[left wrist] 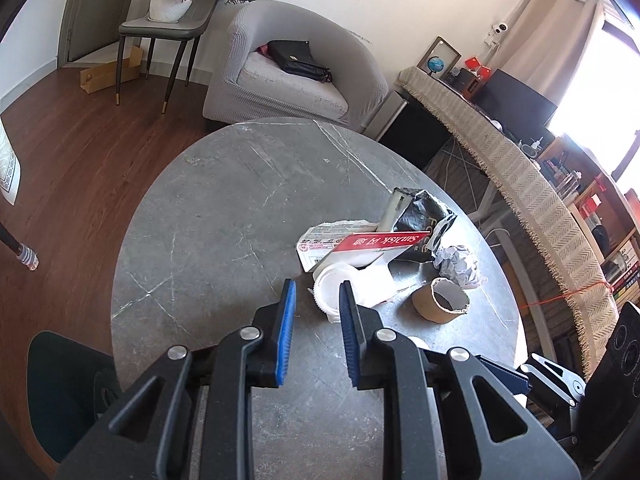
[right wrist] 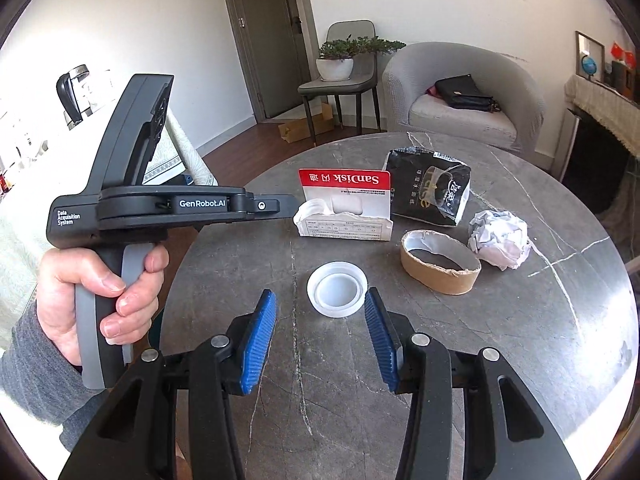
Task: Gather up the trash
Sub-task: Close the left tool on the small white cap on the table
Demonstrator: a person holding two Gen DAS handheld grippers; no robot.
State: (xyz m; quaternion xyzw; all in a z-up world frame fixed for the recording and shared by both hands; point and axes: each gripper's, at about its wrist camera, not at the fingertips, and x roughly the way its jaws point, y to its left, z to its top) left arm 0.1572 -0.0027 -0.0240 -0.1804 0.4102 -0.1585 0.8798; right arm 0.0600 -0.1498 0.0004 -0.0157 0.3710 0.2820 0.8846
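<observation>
We are looking over the round grey desk (right wrist: 520, 340), where the trash is lying grouped: black bag (right wrist: 430, 190), SanDisk card package (right wrist: 346, 204), cardboard ring (right wrist: 440, 262), crumpled paper (right wrist: 500, 238), white lid (right wrist: 337, 289). We are holding both the right gripper (right wrist: 320, 312) and the left gripper (left wrist: 318, 300) released, their fingers (right wrist: 260, 340) grasping nothing, just short of the lid.
</observation>
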